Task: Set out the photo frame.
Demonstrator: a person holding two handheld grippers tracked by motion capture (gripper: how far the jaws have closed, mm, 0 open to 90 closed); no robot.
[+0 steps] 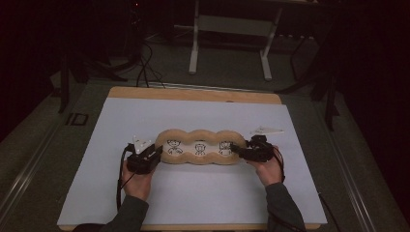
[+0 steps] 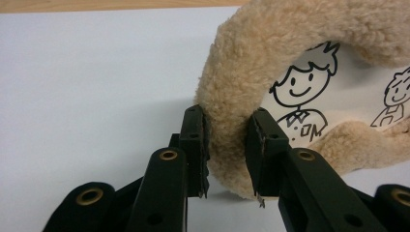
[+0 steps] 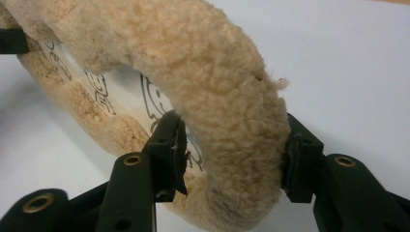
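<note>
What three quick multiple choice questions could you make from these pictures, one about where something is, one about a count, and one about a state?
1. Where does the plush cushion lie?
A. on the white sheet
B. on the floor
C. on a chair

2. How many cartoon figures are drawn on it?
A. one
B. three
C. five

3. What does the left gripper do?
A. hangs open above the cushion
B. grips the fluffy rim
C. holds a pen

Answers: 1 A, the high view shows it mid-sheet; 2 B, three drawings sit in a row; 3 B, both jaws press into the fleece.

Dim high view, dark surroundings, bright sharp close-ups, soft shadows
</note>
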